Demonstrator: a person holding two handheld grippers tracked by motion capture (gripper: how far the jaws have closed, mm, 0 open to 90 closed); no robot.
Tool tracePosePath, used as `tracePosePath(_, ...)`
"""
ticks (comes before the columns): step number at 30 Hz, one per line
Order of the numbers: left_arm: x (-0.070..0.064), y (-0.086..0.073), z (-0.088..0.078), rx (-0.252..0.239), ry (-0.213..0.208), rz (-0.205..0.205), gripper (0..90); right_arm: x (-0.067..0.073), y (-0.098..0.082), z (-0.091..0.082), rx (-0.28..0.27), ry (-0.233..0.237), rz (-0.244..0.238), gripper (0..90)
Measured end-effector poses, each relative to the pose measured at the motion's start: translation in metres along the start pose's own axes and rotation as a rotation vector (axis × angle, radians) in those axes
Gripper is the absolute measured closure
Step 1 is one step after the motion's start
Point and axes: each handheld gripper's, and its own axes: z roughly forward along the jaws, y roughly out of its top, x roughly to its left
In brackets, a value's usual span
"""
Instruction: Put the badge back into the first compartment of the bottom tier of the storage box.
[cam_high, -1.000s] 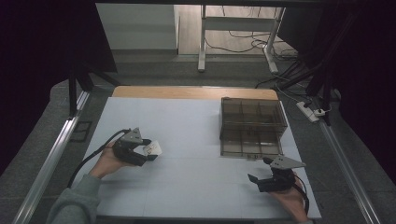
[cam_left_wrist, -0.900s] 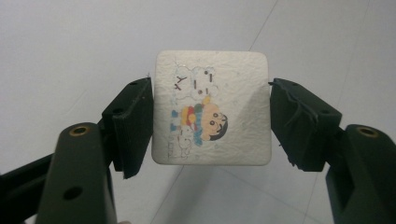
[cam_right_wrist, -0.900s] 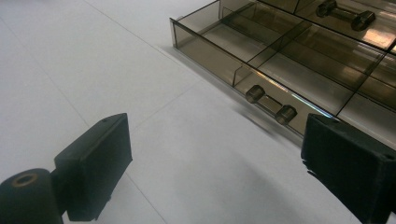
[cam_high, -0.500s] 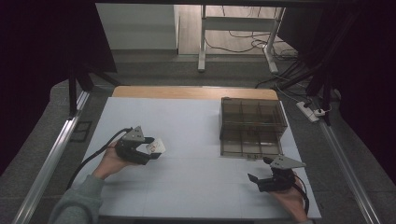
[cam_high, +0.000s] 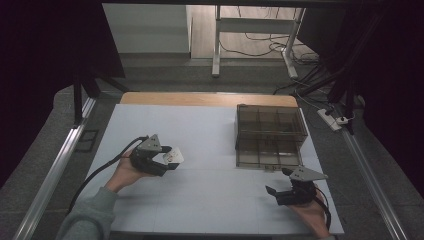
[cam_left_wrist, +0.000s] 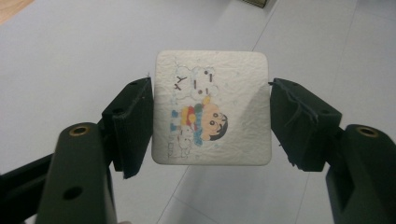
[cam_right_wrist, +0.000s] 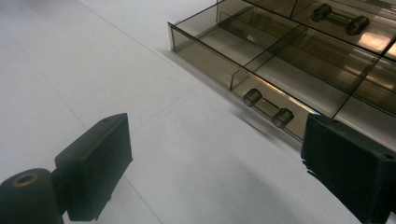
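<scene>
A: Two grippers are at work, and only one is loaded. The left gripper (cam_high: 167, 161) has its jaws clamped on the side edges of a small white card (cam_left_wrist: 212, 108) with rounded corners and a cartoon print of a child and a snowman. Seen from above, the card (cam_high: 174, 157) sits at the left middle of the table, held at the gripper's tip.

B: And the right gripper (cam_high: 276, 194)?

A: Its jaws stand wide apart with nothing between them, near the front right corner. Its own view looks at the smoky transparent drawer box (cam_right_wrist: 299, 70), whose lower drawer is pulled out, showing divided compartments and a dumbbell-shaped handle (cam_right_wrist: 268, 107).

B: So which step is in hand?

A: By the look of it, the carry: the card is gripped and the open drawer is the likely destination. The box (cam_high: 270, 135) stands well apart from the card, on the right half of the table.

B: What does the next move call for?

A: Probably a level sweep rightward, keeping the card flat, then lowering it into one compartment without catching a divider. The empty gripper may need to steady the box.

B: And the surroundings?

A: The table (cam_high: 210, 130) is covered in pale white sheeting with faint seams, and a strip of wood shows at its far edge. Beyond it the room is dim: a grey floor, metal frame legs (cam_high: 216, 45), loose cables, and a power strip (cam_high: 336, 121) at the right.
</scene>
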Motion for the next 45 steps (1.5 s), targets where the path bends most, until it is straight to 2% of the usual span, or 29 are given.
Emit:
tracePosePath(23, -0.007, 0.020, 0.016, -0.019, -0.011, 0.012, 33.0, 0.000, 0.000, 0.000, 0.005, 0.000, -0.005, 8.2)
tracePosePath(39, -0.013, 0.035, 0.026, -0.032, -0.036, 0.034, 33.0, 0.000, 0.000, 0.001, 0.007, 0.002, -0.006, 8.2)
tracePosePath(45, -0.015, 0.041, 0.028, -0.051, -0.048, 0.034, 33.0, 0.000, 0.000, 0.001, 0.006, 0.000, -0.004, 8.2)
